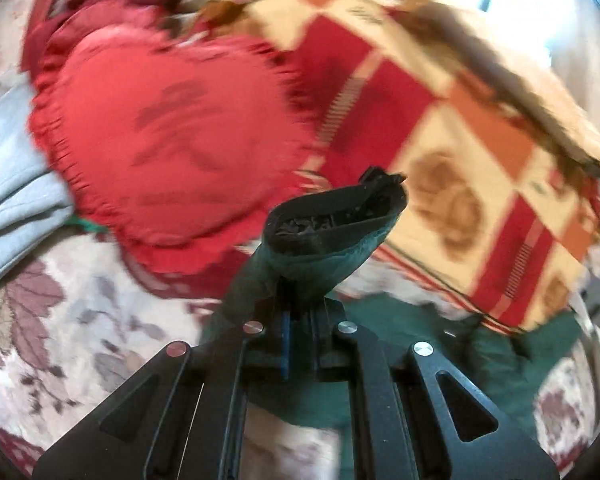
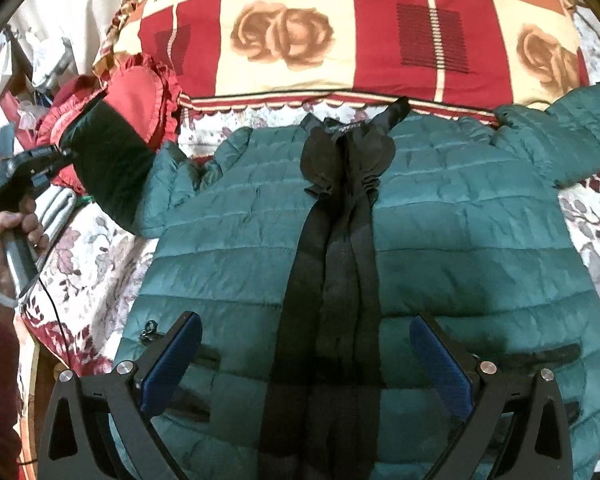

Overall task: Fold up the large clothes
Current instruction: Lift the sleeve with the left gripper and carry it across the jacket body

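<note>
A teal quilted puffer jacket [image 2: 440, 216] lies front up on the bed, with a black zipper placket [image 2: 340, 264] down its middle. My left gripper [image 1: 298, 310] is shut on the cuff of the jacket's left sleeve [image 1: 332, 232], whose black lining shows, and holds it lifted. In the right wrist view the left gripper [image 2: 58, 152] holds that sleeve [image 2: 112, 168] up at the left. My right gripper [image 2: 306, 336] is open and empty over the jacket's lower hem, its blue pads either side of the placket. The other sleeve [image 2: 572, 140] lies spread at the right.
A red frilled heart-shaped cushion [image 1: 172, 140] lies beside the lifted sleeve. A red and cream checked blanket with rose prints [image 2: 340, 32] lies behind the jacket. The bed has a floral sheet [image 2: 84, 264]. A grey cloth [image 1: 12, 184] is at the left.
</note>
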The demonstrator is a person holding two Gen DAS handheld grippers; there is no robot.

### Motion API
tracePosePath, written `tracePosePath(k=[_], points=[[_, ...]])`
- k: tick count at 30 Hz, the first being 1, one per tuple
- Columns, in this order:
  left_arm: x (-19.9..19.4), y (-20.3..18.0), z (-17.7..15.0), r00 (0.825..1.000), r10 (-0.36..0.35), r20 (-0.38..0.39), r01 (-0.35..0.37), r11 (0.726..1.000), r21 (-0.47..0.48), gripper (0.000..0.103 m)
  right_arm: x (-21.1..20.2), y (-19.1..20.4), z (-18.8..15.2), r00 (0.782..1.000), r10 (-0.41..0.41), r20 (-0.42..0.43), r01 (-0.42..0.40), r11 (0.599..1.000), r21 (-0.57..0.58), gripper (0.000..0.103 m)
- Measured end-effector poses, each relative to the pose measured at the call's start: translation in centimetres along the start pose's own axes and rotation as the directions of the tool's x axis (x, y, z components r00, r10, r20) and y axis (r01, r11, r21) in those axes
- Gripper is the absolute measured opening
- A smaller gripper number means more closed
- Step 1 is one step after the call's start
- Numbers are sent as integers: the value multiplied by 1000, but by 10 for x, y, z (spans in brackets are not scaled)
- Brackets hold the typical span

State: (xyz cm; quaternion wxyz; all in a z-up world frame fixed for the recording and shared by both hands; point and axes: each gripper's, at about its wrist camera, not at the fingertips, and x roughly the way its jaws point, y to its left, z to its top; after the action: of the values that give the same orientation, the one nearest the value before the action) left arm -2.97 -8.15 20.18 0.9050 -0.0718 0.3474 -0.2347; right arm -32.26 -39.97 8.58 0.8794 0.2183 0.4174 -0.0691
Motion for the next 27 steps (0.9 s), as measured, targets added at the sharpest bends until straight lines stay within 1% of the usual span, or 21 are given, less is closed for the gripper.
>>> tracePosePath(k=[3, 4, 5, 8, 11, 13, 16, 20, 27], points=[[-11, -53, -14, 997, -68, -24, 70, 996, 54, 6, -10, -5, -2, 1000, 1, 12, -1, 1000, 20, 103], [-10, -66, -16, 996, -88, -31, 89, 994, 63, 6, -12, -7, -2, 1000, 4, 17, -4, 1000, 25, 103], [-11, -85, -22, 991, -124, -44, 127, 989, 74, 6, -15, -8, -3, 1000, 7, 22, -8, 999, 32, 103], [-10, -128, -36, 979, -188, -73, 195, 976, 95, 6, -24, -13, -3, 999, 7, 38, -8, 999, 47, 103], [-3, -160, -52, 969, -223, -108, 235, 965, 112, 6, -31, -19, -3, 999, -1, 46, -1, 998, 63, 103], [5, -183, -67, 963, -234, -136, 252, 959, 132, 6, -34, -24, -4, 999, -6, 47, 2, 997, 75, 103], [18, -203, -82, 956, -238, -170, 264, 952, 153, 6, -38, -30, -6, 999, -14, 47, 10, 996, 92, 103], [33, -216, -101, 947, -237, -217, 274, 948, 161, 6, -36, -36, -8, 999, -15, 36, 11, 994, 108, 103], [50, -234, -116, 937, -240, -255, 285, 945, 159, 6, -36, -43, -11, 999, -10, 36, 5, 993, 117, 103]])
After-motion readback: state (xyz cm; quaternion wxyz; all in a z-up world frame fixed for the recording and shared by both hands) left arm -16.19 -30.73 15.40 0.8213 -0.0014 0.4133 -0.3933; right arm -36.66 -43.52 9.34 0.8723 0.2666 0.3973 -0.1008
